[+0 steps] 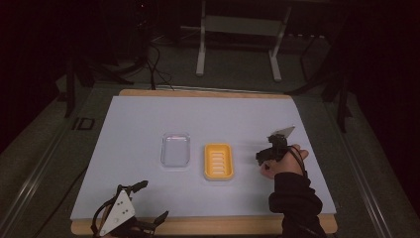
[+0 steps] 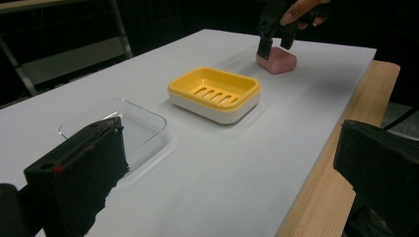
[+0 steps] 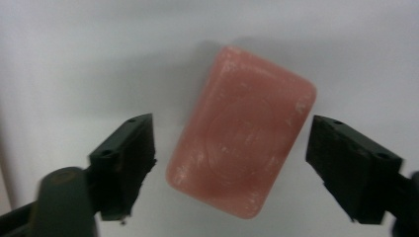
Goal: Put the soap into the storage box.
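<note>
A pink bar of soap (image 3: 242, 131) lies flat on the white mat, and my right gripper (image 3: 230, 168) hangs open just above it, one jaw on each side and neither touching it. In the left gripper view the soap (image 2: 276, 60) sits right of a yellow soap dish (image 2: 214, 93), under the right gripper (image 2: 272, 45). The dish (image 1: 218, 161) is in the middle of the mat, a clear plastic tray (image 1: 176, 148) to its left. My right gripper (image 1: 263, 162) is right of the dish. My left gripper (image 1: 153, 200) rests open at the front left edge, holding nothing.
The white mat (image 1: 138, 119) covers a wooden table (image 1: 237, 225) whose front strip shows along the near edge. A metal stand (image 1: 237, 44) and cables stand on the dark floor beyond the table's far edge.
</note>
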Available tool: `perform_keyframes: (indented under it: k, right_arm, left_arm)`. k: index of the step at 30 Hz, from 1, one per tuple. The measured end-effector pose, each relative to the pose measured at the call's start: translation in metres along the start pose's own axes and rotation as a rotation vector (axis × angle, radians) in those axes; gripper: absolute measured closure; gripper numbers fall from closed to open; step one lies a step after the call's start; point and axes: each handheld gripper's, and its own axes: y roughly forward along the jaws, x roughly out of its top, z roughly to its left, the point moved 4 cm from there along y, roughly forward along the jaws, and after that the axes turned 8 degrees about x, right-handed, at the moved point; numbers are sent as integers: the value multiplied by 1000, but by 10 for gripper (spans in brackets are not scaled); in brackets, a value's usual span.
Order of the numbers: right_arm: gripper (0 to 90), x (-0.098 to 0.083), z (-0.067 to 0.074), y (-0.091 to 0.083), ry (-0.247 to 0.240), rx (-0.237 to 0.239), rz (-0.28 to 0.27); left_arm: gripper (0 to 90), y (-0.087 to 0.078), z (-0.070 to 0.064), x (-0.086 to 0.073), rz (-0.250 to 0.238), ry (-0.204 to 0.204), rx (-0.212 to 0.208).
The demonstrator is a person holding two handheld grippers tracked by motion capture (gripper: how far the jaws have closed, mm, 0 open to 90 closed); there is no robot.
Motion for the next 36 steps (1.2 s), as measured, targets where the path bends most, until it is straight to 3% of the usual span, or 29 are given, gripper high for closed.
perform_keyframes:
  k: [3,8,10,15,22,27,36]
  right_arm:
    - [228,0,-2,7,-13,-29,34]
    - [297,2,-2,10,-42,-65,29]
    - [320,1,-2,12,-82,-81,47]
    - [358,1,-4,19,-85,-57,80]
    - [367,1,0,17,-134,-59,113]
    - [370,0,2,14,-148,-48,118]
    - [371,5,10,-1,-186,-76,95]
  left_arm:
    - [3,0,0,0,2,2,1]
    - [3,0,0,0,1,2,-1]
    - [3,0,0,0,2,4,-1]
    - [3,0,-1,0,4,4,-3]
    - [3,0,0,0,5,5,1]
    - [3,0,0,0,5,4,0]
    - [3,1,0,0,5,2,1]
